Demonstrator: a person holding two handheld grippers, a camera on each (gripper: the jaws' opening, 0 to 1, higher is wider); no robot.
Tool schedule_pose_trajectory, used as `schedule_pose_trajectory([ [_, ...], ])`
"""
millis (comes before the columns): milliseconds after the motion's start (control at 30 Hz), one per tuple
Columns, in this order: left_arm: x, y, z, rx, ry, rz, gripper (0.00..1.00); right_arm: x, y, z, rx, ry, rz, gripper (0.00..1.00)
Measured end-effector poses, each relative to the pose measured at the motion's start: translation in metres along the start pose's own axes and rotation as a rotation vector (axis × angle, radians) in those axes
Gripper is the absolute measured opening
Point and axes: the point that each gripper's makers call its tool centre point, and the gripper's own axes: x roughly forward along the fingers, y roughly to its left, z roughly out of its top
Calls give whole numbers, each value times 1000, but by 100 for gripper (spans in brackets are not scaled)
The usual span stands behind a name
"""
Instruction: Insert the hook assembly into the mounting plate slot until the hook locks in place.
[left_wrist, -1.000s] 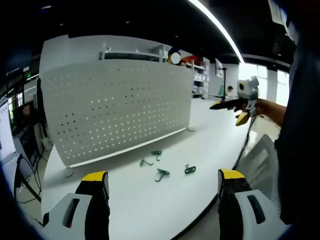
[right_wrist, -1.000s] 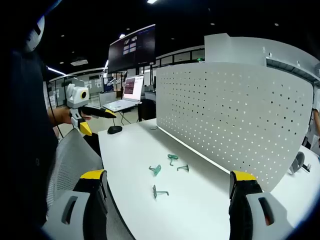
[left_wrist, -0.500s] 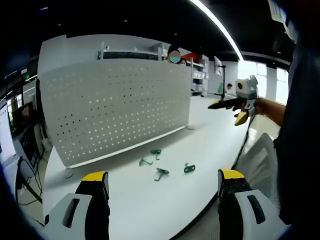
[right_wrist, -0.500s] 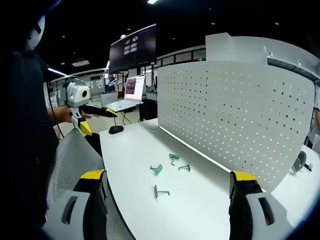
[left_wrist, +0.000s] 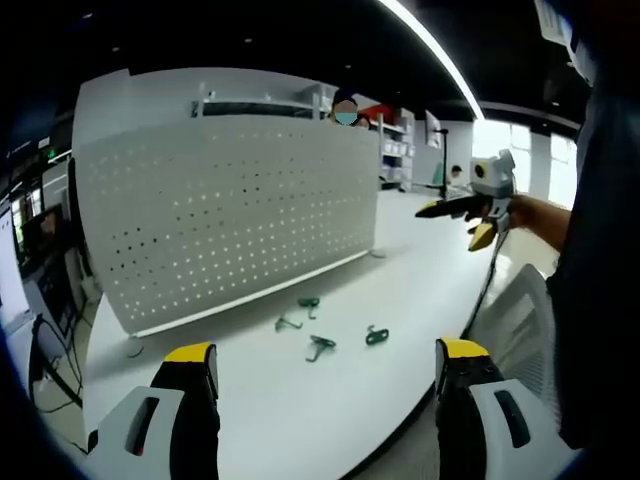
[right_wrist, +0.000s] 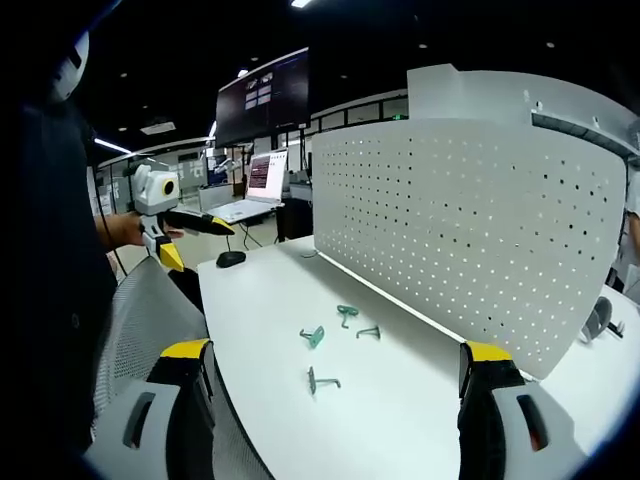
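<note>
White worktop (left_wrist: 300, 400) with upright perforated panel (left_wrist: 230, 210) along its far edge. Four green hooks lying loose on the worktop in front of the panel: hook A (left_wrist: 310, 303) and hook B (left_wrist: 288, 323) nearest the panel, hook C (left_wrist: 320, 345) and hook D (left_wrist: 377, 336) nearer the front edge. None touching the panel; none held.

Left tongs (left_wrist: 318, 385): released, yellow-tipped jaws wide apart, nothing between them, well short of the hooks. Seen also in the right gripper view (right_wrist: 195, 240), held in a hand (right_wrist: 125, 232) off the worktop's end, above a mesh chair back (right_wrist: 150, 320).

Right tongs (right_wrist: 335, 385): released, jaws wide apart, nothing between them, hooks lying beyond. Seen also in the left gripper view (left_wrist: 462, 222), held in the air at the worktop's far side, jaws parted.

In the right gripper view, same four hooks (right_wrist: 345, 315) in a loose cluster near the panel's foot. Mouse (right_wrist: 231, 259) and laptop (right_wrist: 248, 195) at the worktop's far end; dark screen (right_wrist: 265, 95) overhead.
</note>
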Motion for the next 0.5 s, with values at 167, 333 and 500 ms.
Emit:
schedule_pose_trajectory([
  [167,0,-2,0,-4,-2,-3,91,0,0,0,0,5,-2,100],
  [333,0,-4,0,-14,-13,-4,91,2,3,2,1,9,4,100],
  [500,1,-6,0,-23,-25,-9,91,7,7,5,-4,18,13,100],
])
